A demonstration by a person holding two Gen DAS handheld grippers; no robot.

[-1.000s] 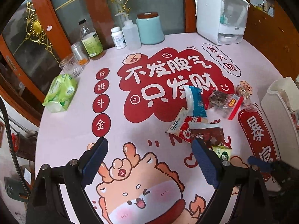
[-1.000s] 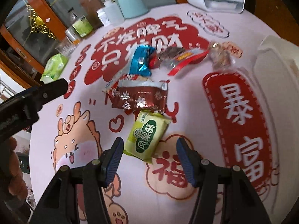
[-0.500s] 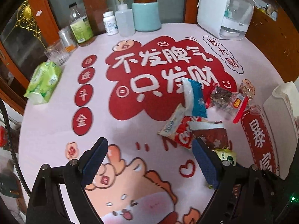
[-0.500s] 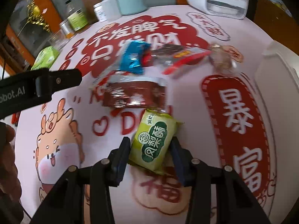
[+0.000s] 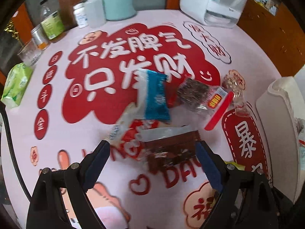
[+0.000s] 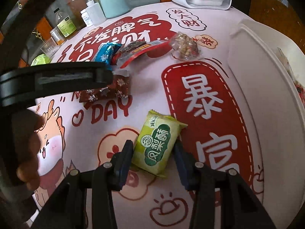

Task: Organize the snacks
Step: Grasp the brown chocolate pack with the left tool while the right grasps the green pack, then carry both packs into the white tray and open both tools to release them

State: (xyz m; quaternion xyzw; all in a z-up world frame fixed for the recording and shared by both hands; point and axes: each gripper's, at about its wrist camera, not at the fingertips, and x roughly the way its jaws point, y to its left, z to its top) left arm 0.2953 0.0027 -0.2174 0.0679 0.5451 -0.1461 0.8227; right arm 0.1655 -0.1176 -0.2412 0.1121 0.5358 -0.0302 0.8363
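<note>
Your right gripper [image 6: 153,150] reaches low over the tabletop [image 6: 144,80], fingers now clamped on the green snack pack [image 6: 157,143]. Your left gripper [image 5: 152,158], fingers apart, has advanced to straddle the brown snack pack [image 5: 171,148].

Six snack packs lie on the table [image 6: 144,15]: one green [image 6: 158,145], one brown [image 6: 106,91], one blue [image 6: 106,52], one red-and-white [image 5: 129,135], one dark with a red edge [image 6: 141,50], one see-through [image 6: 185,46]. Three bottles stand at the far edge.
</note>
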